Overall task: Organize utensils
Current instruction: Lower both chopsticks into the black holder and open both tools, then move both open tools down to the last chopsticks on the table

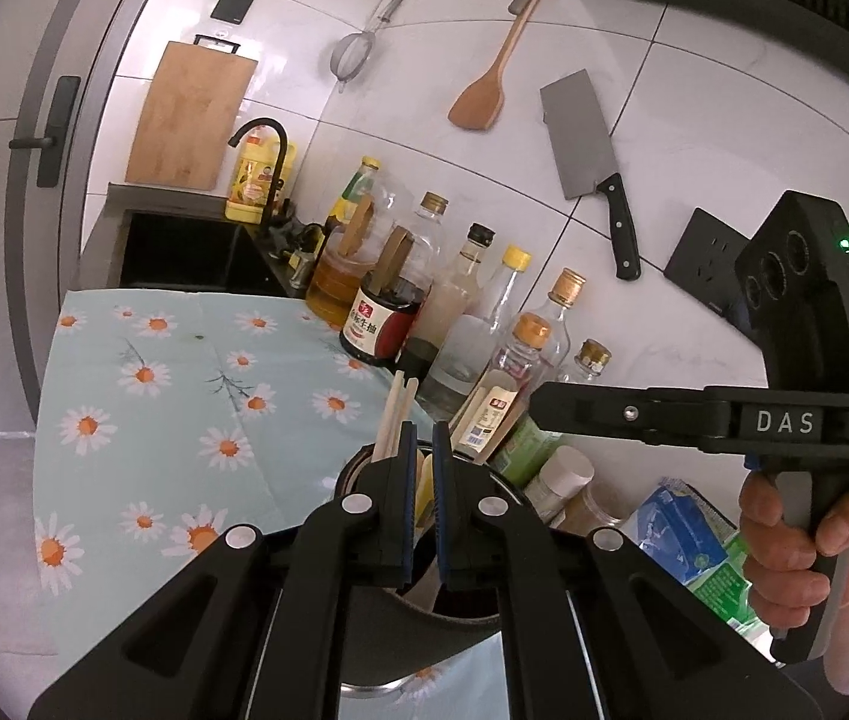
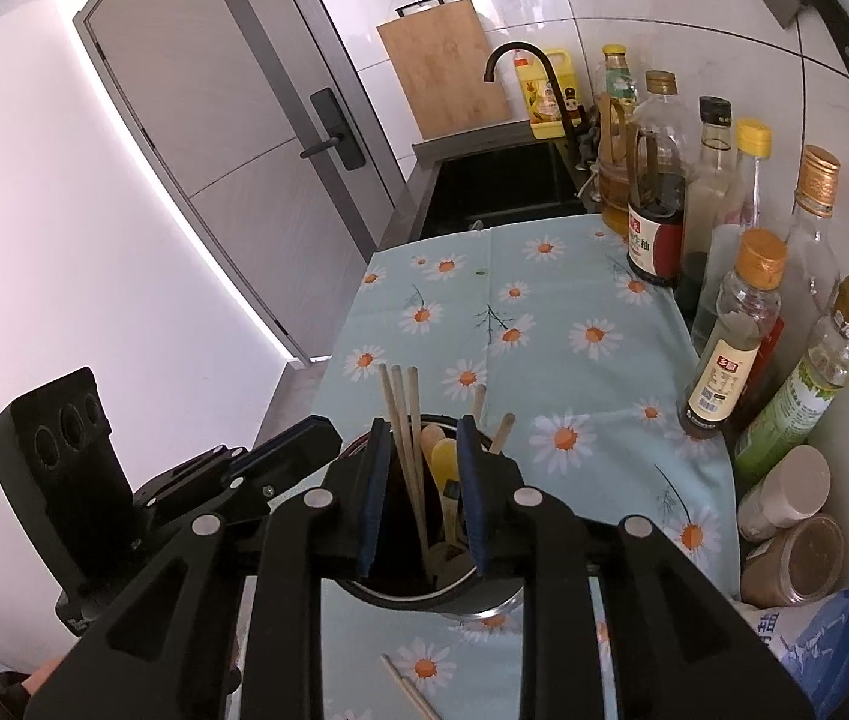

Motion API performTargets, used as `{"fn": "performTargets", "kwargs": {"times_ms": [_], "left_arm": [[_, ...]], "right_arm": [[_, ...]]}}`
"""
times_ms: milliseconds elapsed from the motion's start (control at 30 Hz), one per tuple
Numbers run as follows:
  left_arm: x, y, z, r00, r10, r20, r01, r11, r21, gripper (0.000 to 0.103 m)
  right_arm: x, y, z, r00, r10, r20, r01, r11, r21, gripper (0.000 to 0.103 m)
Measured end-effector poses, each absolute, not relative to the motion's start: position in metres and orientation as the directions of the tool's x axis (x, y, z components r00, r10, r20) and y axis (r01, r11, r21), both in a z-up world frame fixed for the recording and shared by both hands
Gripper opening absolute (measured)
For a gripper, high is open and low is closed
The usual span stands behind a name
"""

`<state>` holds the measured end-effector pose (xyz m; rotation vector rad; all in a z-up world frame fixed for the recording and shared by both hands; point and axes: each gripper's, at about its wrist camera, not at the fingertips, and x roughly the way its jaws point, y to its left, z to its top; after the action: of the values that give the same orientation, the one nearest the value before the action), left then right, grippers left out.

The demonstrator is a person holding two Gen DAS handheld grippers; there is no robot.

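A dark round utensil holder [image 2: 460, 597] stands on the daisy-print cloth [image 2: 544, 324], also in the left wrist view [image 1: 454, 618]. It holds wooden chopsticks [image 2: 403, 420], wooden spoons and a yellow utensil [image 2: 445, 459]. My left gripper [image 1: 422, 444] hovers just above the holder's rim, jaws narrowly apart with nothing between them. My right gripper [image 2: 423, 438] is open over the holder, chopsticks rising between its jaws without being clamped. A loose chopstick pair [image 2: 409, 687] lies on the cloth at the near edge. The right gripper's body [image 1: 718, 420] shows in the left view.
Several sauce and oil bottles [image 2: 658, 204] line the wall on the right, with jars [image 2: 784, 492] and a blue packet [image 2: 832, 636] nearer. A black sink [image 2: 496, 192] and faucet lie beyond the cloth. A cleaver [image 1: 589, 156], wooden spatula [image 1: 484, 90] and cutting board [image 1: 190, 120] are on the wall.
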<state>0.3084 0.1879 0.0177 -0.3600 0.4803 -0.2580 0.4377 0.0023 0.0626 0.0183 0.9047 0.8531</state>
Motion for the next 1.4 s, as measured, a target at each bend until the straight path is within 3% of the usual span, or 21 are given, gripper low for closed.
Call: {"fn": "performTargets", "kwargs": {"times_ms": [133,233,367,533,633,1000,1400], "left_arm": [[0.303,0.190,0.020,0.855,-0.327,-0.403,0.154,0.901,-0.405,0.005],[0.296,0.191,0.024,0.857,-0.322,-0.402,0.145,0.900,-0.412,0.018],[0.284,0.191,0.029,0.853,-0.324,-0.409,0.141,0.897,-0.418,0.018],[0.261,0.190,0.034,0.838,-0.346,-0.422,0.127,0.876,-0.465,0.018],[0.245,0.186,0.035,0.832,-0.350,-0.430,0.128,0.876,-0.466,0.018],[0.189,0.187,0.012,0.807,-0.364,-0.466,0.082,0.849,-0.521,0.018],[0.137,0.189,-0.049,0.764,-0.335,-0.551,-0.086,0.794,-0.602,0.018]], "right_arm": [[0.432,-0.001,0.066,0.323,0.656,-0.682,-0.646,0.679,0.348,0.024],[0.425,-0.004,0.071,0.321,0.657,-0.682,-0.657,0.673,0.339,0.025],[0.412,-0.010,0.077,0.315,0.653,-0.689,-0.670,0.667,0.327,0.025],[0.393,-0.025,0.079,0.212,0.689,-0.692,-0.671,0.618,0.409,0.025],[0.375,-0.027,0.075,0.205,0.656,-0.726,-0.699,0.618,0.361,0.025],[0.325,-0.023,0.012,0.085,0.519,-0.850,-0.754,0.592,0.286,0.025],[0.312,-0.014,-0.077,-0.066,0.255,-0.965,-0.823,0.533,0.197,0.025]]}}
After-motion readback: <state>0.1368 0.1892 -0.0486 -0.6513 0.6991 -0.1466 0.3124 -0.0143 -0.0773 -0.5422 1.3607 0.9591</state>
